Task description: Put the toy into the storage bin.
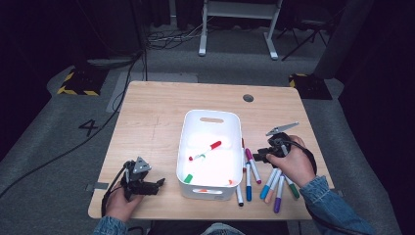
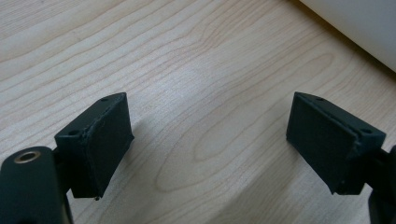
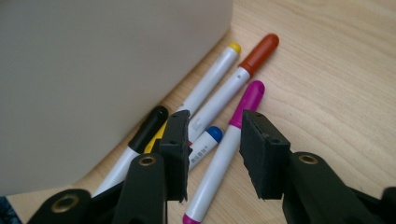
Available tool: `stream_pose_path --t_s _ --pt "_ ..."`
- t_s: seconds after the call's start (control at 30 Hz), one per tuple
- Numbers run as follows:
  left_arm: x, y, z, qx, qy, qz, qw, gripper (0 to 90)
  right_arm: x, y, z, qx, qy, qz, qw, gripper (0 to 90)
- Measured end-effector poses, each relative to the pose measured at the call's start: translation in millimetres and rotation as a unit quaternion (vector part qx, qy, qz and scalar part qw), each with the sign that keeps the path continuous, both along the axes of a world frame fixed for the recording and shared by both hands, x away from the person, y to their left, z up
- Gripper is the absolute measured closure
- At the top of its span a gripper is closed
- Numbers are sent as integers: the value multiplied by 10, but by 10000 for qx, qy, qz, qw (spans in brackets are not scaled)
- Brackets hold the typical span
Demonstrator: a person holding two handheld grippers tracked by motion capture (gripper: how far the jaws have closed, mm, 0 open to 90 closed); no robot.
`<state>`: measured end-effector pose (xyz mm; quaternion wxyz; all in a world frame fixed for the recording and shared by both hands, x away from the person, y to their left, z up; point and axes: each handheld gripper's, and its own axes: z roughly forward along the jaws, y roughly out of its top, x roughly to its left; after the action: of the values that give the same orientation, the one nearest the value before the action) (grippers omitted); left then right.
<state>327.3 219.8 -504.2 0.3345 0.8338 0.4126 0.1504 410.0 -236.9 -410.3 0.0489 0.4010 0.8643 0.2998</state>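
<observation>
white bin (image 1: pixel 209 117) at mid desk (image 1: pixel 156 117), open top, handle slot in the far wall. inside: a red-capped marker (image 1: pixel 209 148) lying diagonally, cap toward the far right; a green-capped one (image 1: pixel 188 177) near the front left corner; orange bits at the front wall, too washed out to tell more.

right of the bin, loose markers on the desk in a rough row, long axes running mostly near to far. magenta marker (image 3: pixel 227 148) beside the bin, long axis along the bin wall, cap pointing away from the person, white barrel toward the right hand-held gripper (image 3: pixel 214 144). just beside it, closer to the bin: an orange-capped marker (image 3: pixel 243 70), a yellow-tipped one (image 3: pixel 212 77), a blue-capped one (image 3: pixel 205 140) and a black-capped one (image 3: pixel 147 128), all roughly parallel.

right hand-held gripper partly released, jaws straddling the magenta barrel with a gap on each side, not clenched on it.

left hand-held gripper (image 2: pixel 208 140) released wide over bare desk at the near left, well apart from the markers, bin edge at the far right of its view.
</observation>
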Motion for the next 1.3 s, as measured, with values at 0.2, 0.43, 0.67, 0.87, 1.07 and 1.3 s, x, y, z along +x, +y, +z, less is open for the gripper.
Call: stream_pose_path --t_s 0.2,0.43,0.67,0.87,1.07,1.3 --pt "0 -1 -1 -10 8 -5 10000 144 81 -29 -220 -95 160 -84 9998 630" --pt "0 -1 -1 -9 6 -3 10000 144 135 -22 -412 -195 332 -168 9991 629" --pt "0 0 -1 -9 7 -4 10000 145 152 18 -544 -246 461 -120 9986 630" --pt "0 0 0 1 0 1 10000 144 171 36 -582 -393 456 -156 9981 669" --pt "0 -1 -1 -10 8 -6 10000 145 206 34 -597 -536 403 -174 9976 735" --pt "0 0 -1 -8 8 -5 10000 144 235 40 -587 -688 351 -317 9965 769"
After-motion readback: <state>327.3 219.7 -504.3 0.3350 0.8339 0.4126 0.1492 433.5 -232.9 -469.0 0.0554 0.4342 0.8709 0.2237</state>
